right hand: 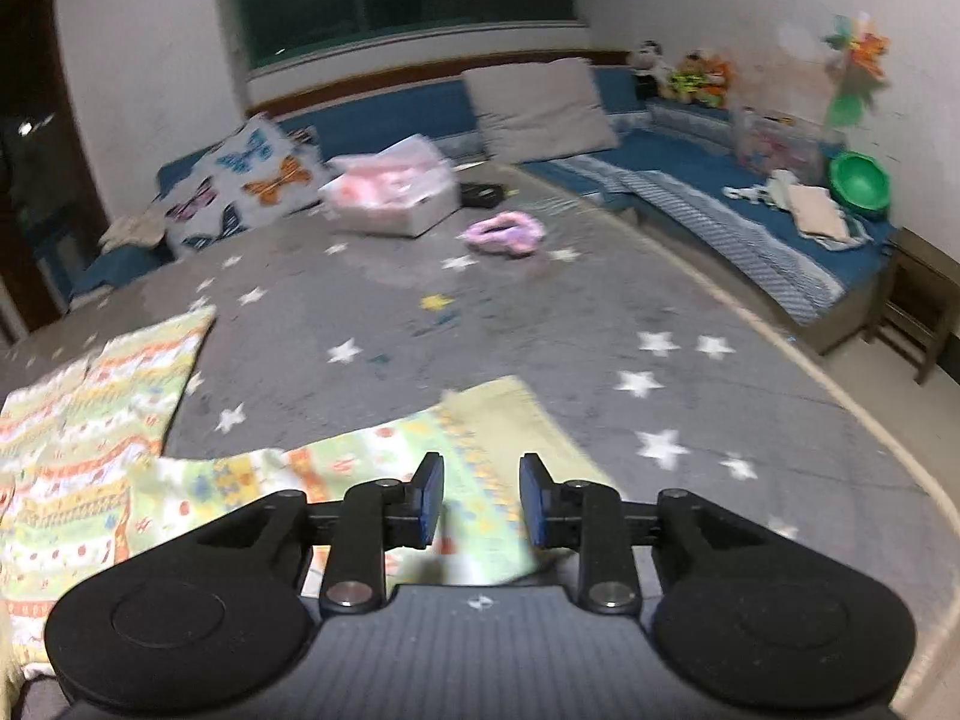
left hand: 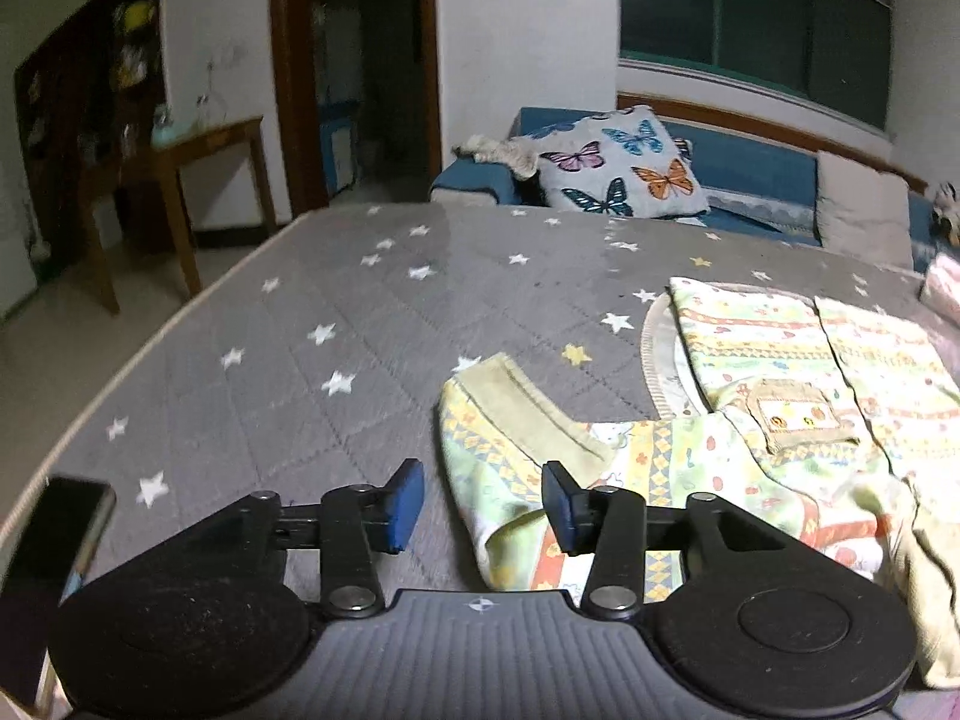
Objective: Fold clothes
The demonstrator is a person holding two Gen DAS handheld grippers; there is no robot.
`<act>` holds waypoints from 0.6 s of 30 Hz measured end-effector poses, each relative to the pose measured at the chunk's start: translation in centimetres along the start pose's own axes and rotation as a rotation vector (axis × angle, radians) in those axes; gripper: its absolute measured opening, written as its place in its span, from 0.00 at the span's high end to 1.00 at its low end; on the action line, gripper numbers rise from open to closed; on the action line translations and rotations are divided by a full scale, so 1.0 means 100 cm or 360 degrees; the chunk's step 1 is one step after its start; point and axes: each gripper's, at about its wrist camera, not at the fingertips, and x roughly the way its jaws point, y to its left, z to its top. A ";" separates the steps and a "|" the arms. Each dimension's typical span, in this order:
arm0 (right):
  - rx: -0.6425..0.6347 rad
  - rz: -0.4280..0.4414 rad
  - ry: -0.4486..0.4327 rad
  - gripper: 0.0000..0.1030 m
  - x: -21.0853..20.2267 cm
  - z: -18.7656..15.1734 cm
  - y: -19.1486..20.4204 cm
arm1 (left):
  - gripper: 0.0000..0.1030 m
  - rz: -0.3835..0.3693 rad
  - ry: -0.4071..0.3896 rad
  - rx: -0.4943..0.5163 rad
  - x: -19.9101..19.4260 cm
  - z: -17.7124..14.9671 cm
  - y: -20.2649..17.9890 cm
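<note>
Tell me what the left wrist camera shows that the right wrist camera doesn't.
Only the left wrist view shows the dark phone at the mat's near edge, the brown wooden side table and the open left gripper. Only the right shows the pink crumpled cloth, the green plastic bowl and the open right gripper. Both show the patterned yellow-green garment on the grey star-print mat and the butterfly cushion.

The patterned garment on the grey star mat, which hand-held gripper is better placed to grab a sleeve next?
Probably the left hand-held gripper: the patterned garment has its sleeve cuff just ahead of the open jaws.
</note>
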 end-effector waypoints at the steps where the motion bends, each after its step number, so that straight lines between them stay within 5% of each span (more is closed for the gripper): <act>1: -0.0011 0.0011 0.0013 0.68 0.004 0.000 0.004 | 0.52 -0.0004 -0.0010 0.0039 0.000 0.000 -0.003; 14: -0.0049 0.0044 0.0073 0.53 0.020 -0.005 0.025 | 0.51 -0.0136 0.0056 0.0318 0.050 -0.002 -0.046; 18: -0.0055 0.0044 0.0077 0.49 0.021 -0.004 0.026 | 0.77 -0.0125 0.0050 0.0265 0.061 0.001 -0.040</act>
